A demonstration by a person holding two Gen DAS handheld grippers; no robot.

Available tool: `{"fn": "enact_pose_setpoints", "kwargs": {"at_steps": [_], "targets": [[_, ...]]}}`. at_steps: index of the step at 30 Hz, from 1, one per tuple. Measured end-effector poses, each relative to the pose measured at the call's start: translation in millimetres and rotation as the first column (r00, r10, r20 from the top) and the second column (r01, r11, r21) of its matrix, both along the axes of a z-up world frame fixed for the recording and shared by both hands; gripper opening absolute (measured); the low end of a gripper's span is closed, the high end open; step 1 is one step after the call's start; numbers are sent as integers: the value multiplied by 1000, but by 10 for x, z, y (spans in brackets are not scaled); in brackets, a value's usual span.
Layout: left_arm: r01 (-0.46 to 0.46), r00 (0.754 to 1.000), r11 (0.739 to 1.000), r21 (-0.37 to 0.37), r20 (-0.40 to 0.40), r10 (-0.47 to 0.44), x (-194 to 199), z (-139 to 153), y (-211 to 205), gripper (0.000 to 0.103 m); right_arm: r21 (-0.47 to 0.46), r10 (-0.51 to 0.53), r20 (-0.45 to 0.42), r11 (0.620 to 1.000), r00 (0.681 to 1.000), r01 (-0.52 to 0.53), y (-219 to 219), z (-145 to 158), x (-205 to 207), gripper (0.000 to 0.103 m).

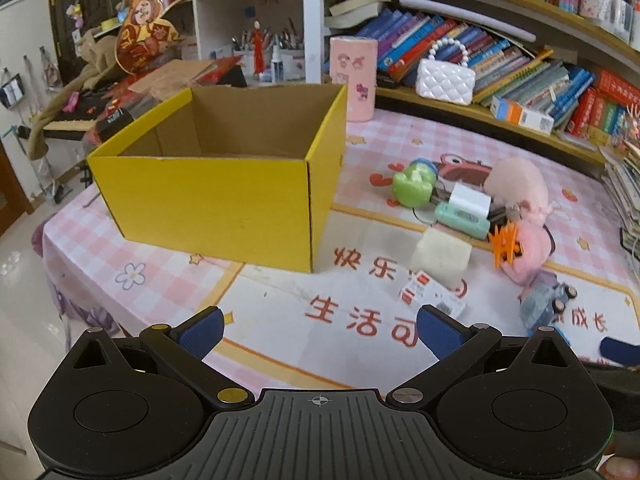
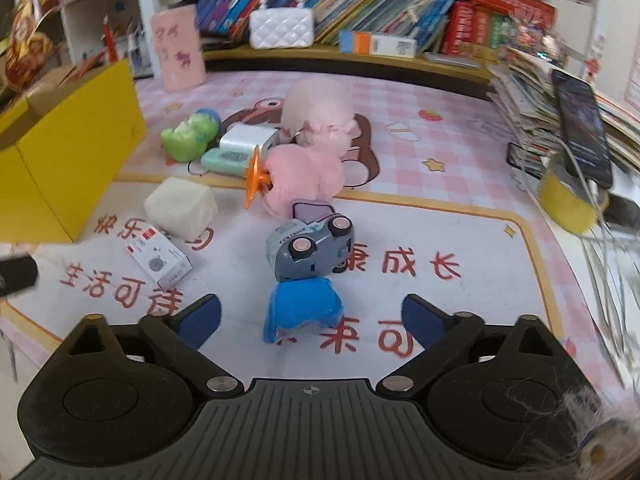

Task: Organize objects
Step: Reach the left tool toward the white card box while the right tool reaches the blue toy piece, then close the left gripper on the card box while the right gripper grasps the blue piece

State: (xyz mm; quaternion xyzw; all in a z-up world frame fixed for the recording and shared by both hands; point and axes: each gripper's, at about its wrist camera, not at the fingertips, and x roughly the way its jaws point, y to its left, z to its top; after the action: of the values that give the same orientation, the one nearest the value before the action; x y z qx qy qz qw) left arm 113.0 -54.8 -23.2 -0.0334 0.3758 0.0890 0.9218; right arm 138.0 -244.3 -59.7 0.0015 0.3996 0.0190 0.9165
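Bookshelves (image 2: 360, 4) crammed with colourful books run along the back of a tabletop (image 2: 460, 152) covered in a pink checked cloth with cartoon prints and red characters. At the left stands a yellow cardboard box (image 1: 216, 196), open at the top, with nothing showing in the part of its inside that can be seen.

Toys lie scattered to the right of the box: a green plush (image 2: 188, 138), a white charger block (image 2: 244, 138) on a mint-green device (image 2: 224, 160), two pink plush toys (image 2: 316, 120), an orange spiky piece (image 2: 253, 178), a white foam block (image 2: 180, 210), a small white carton (image 2: 158, 260), and a grey toy truck (image 2: 308, 250) tipped on its side. Just in front of the truck and touching it sits a blue plastic-wrapped thing (image 2: 302, 314).

Right gripper (image 2: 311, 320) hovers low with its fingers (image 2: 200, 320) spread wide on either side of the blue thing, not pressing it. Left gripper (image 1: 320, 336) hangs over bare cloth in front of the box, fingers (image 1: 200, 334) wide apart and holding nothing.
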Motion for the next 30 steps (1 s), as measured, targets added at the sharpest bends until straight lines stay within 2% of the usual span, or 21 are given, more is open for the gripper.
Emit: {"fn": "enact_pose_setpoints", "kwargs": {"at_steps": [5, 7, 8, 10, 13, 16, 21, 23, 25, 29, 30], "targets": [[-14, 1000, 1000, -4, 3, 14, 60, 16, -32, 103, 11, 62, -40, 998, 997, -61, 14, -121, 139, 81], [-10, 1000, 1000, -3, 8, 10, 71, 15, -53, 103, 16, 77, -56, 997, 995, -76, 15, -162, 192, 65], [-4, 1000, 1000, -4, 10, 4, 78, 14, -65, 103, 19, 83, -64, 996, 995, -82, 14, -177, 215, 60], [12, 1000, 1000, -13, 8, -12, 114, 12, -104, 103, 3, 103, -49, 995, 993, -103, 7, -179, 239, 42], [33, 999, 999, -30, 6, -33, 177, -4, -175, 102, 19, 127, -40, 992, 991, -126, -54, -137, 240, 41], [90, 996, 996, -15, -10, -91, 320, -87, -325, 102, 38, 145, -27, 989, 989, -144, -116, -73, 211, 41], [184, 981, 983, 7, -58, -184, 603, -307, -549, 94, 4, 183, 13, 983, 983, -184, -192, 34, 166, 41], [202, 977, 979, 27, -73, -200, 702, -397, -608, 88, 1, 193, 22, 981, 981, -193, -237, 69, 157, 41], [208, 974, 978, 32, -99, -204, 786, -477, -638, 77, 4, 198, 25, 980, 980, -198, -274, 91, 148, 41], [248, 962, 969, 19, -118, -244, 855, -569, -674, 75, 3, 209, 24, 978, 978, -209, -308, 98, 140, 41], [268, 957, 963, 26, -122, -263, 855, -593, -696, 66, 3, 214, 23, 977, 977, -214, -314, 98, 137, 41]]}}
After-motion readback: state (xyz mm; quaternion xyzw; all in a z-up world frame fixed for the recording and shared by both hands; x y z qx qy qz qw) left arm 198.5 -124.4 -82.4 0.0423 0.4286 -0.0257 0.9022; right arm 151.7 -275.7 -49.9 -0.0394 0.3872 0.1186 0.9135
